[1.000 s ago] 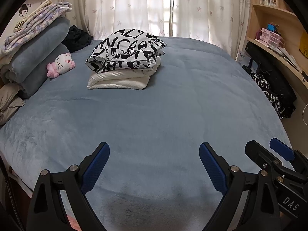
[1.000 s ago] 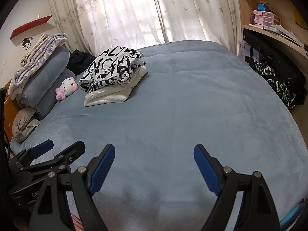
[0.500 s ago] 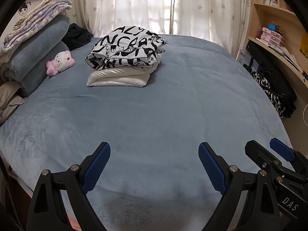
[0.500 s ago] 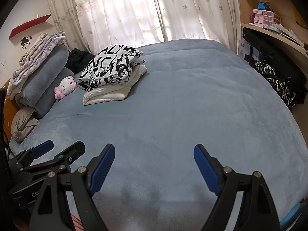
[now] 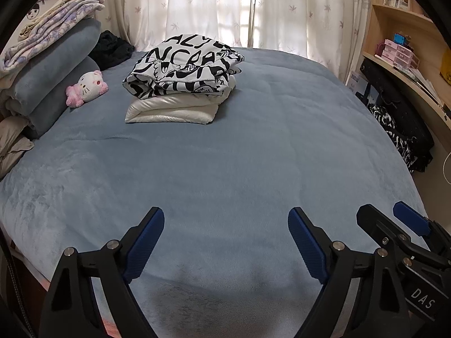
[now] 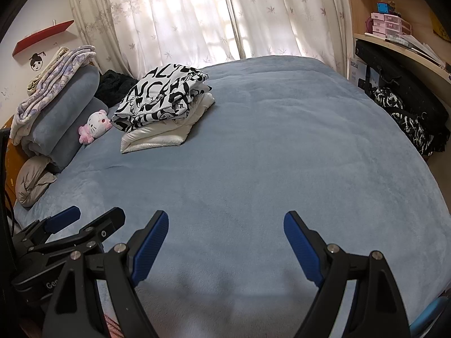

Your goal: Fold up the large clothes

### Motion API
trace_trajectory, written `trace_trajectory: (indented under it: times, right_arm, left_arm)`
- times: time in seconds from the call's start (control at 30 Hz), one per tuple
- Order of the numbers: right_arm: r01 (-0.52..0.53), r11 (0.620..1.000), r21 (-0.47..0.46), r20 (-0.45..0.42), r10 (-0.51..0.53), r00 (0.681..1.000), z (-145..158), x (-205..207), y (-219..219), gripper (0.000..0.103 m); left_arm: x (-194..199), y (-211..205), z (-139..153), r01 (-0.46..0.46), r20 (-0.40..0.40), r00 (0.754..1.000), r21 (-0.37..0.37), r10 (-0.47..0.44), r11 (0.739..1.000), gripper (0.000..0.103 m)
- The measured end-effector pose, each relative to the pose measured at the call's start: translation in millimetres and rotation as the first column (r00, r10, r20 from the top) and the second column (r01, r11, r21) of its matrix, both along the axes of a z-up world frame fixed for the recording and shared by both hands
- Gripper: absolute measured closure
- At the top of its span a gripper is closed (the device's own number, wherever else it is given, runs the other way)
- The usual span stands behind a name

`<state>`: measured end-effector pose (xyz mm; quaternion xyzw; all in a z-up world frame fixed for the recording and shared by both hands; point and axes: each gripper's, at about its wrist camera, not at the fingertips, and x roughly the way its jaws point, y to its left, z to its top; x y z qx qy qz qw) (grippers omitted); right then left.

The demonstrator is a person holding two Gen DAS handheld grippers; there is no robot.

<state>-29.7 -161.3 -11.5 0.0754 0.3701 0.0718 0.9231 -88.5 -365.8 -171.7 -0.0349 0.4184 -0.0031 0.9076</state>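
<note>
- Clothes (image 5: 183, 67): folded black-and-white top on a white garment, stacked far up the bed (image 5: 225, 169).
- Likely soft, light, floppy; best gripped at edges.
- Left hand-held gripper (image 5: 225, 239), jaws just narrowing slightly, and right hand-held gripper (image 6: 225, 239): wide, empty.

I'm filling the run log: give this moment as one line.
left gripper: open, empty | right gripper: open, empty | black-and-white garment: folded atop white garment | bed: nothing held

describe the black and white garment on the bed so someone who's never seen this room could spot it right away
Start at the big blue-grey bed and look toward the curtained window. There a folded stack sits near the pillows; the black and white garment is its top layer, resting on a folded white garment. Bold black lettering sets it apart from that and the pink plush toy beside it.
</note>
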Motion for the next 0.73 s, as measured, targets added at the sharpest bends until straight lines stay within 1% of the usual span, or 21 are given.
trace_trajectory:
  times: [0.2, 0.4, 0.73]
  right_arm:
    - [0.000, 1.000, -0.002, 0.000, 0.000, 1.000, 1, 0, 0, 0.019]
    - [-0.001, 1.000, -0.007, -0.006, 0.001, 1.000, -7, 2, 1, 0.019]
    - [-0.002, 1.000, -0.009, -0.012, 0.002, 1.000, -10, 4, -1, 0.019]
  left_arm:
    - [1, 0, -1, -0.001, -0.002, 1.000, 0.002, 0.001, 1.000, 0.016]
    - [4, 1, -3, -0.002, -0.011, 1.000, 0.005, 0.002, 1.000, 0.016]
    - [8, 3, -5, -0.006, -0.024, 1.000, 0.004, 0.006, 1.000, 0.016]
